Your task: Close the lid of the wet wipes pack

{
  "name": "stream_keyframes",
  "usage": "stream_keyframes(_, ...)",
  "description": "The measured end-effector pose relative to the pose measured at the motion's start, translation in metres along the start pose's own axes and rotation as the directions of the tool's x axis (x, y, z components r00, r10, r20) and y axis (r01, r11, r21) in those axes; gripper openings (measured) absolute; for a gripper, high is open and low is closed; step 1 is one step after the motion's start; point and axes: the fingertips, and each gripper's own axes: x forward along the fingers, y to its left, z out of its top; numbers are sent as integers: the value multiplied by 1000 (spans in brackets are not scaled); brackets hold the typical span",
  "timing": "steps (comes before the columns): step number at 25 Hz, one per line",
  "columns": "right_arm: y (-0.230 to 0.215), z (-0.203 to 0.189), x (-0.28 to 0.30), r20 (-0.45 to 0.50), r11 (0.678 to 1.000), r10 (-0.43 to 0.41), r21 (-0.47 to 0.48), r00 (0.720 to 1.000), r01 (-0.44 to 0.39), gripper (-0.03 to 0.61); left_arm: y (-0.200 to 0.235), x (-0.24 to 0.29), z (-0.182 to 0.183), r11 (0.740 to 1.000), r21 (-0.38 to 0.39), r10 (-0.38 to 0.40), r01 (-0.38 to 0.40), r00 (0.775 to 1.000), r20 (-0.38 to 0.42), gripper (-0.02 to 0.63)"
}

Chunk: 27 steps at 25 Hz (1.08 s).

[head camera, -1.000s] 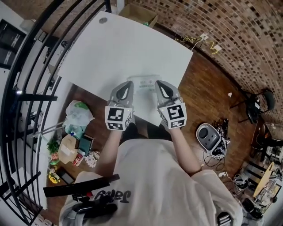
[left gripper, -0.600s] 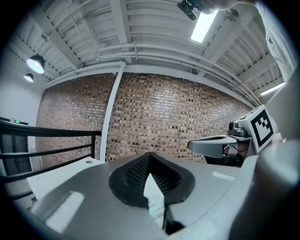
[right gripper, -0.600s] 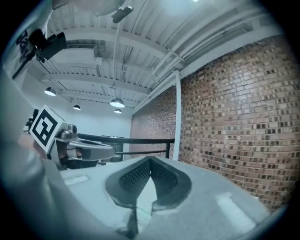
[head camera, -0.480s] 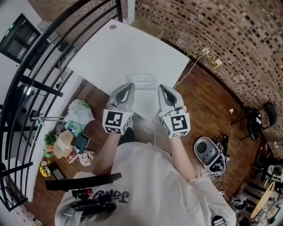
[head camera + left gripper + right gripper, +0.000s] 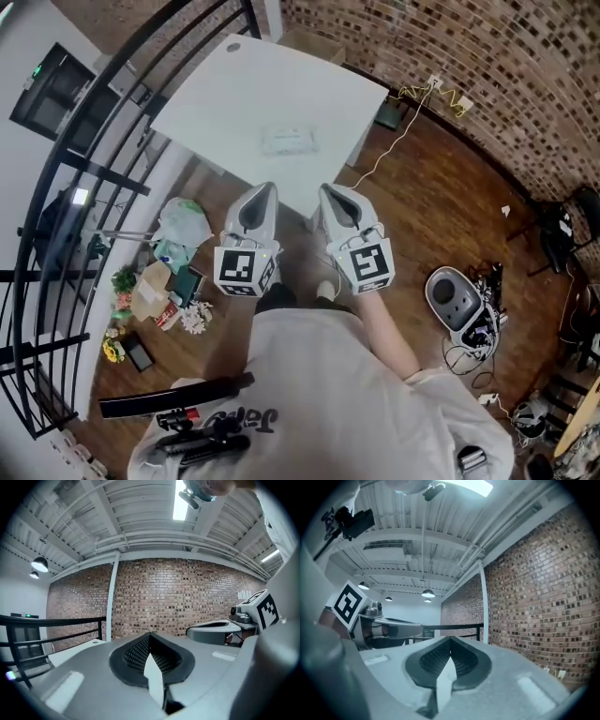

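The wet wipes pack (image 5: 291,141) lies flat on the white table (image 5: 225,103), pale and rectangular; its lid is too small to make out. Both grippers are held back from the table, over the wooden floor near the person's body. My left gripper (image 5: 262,191) and my right gripper (image 5: 327,193) stand side by side, well short of the pack. In the left gripper view my left gripper (image 5: 150,637) points at a brick wall with jaws together and nothing between them. The right gripper view shows my right gripper (image 5: 451,643) likewise shut and empty.
A black railing (image 5: 89,173) runs along the left. Bags and clutter (image 5: 159,272) lie on the floor below it. A round grey device (image 5: 455,298) with cables sits at the right. A cardboard box (image 5: 314,45) stands beyond the table. A cable (image 5: 427,94) trails by the brick wall.
Both grippers have drawn back from the pack and off the table toward the person's body. The pack stays on the table, now farther away in the head view.
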Motion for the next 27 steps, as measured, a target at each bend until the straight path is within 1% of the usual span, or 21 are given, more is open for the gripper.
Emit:
stream_keyframes(2,8,16,-3,26,1000,6,-19,1000,-6,-11,0,-7,13,1000,6,2,-3,1000,27,15)
stream_keyframes(4,11,25,-4,47,1000,-5,-19,999,6,-11,-1,-12,23,1000,15,-12,11,999,51,15)
stream_keyframes(8,11,26,2,46,999,-38,-33,998,39,-11,4,-19,33,999,25,-46,44,996,75,15)
stream_keyframes(10,20,31,10,48,998,-36,-47,998,38,-11,17,-27,34,999,17,-36,35,996,81,15)
stream_keyframes(13,41,41,20,55,997,-7,-77,998,11,-11,39,-40,33,1000,-14,-3,4,996,91,15)
stream_keyframes(16,63,39,25,44,996,18,-84,999,-14,-11,51,-50,24,999,-33,12,-10,996,85,15)
stream_keyframes(18,77,38,28,37,996,34,-80,999,-31,-11,56,-55,19,999,-35,12,-9,997,75,15)
stream_keyframes(22,95,36,31,28,994,50,-101,998,-47,-11,61,-62,14,1000,-28,1,1,999,53,15)
stream_keyframes(27,119,42,39,47,993,79,-90,996,-74,-11,75,-74,11,999,-23,26,-24,997,67,15)
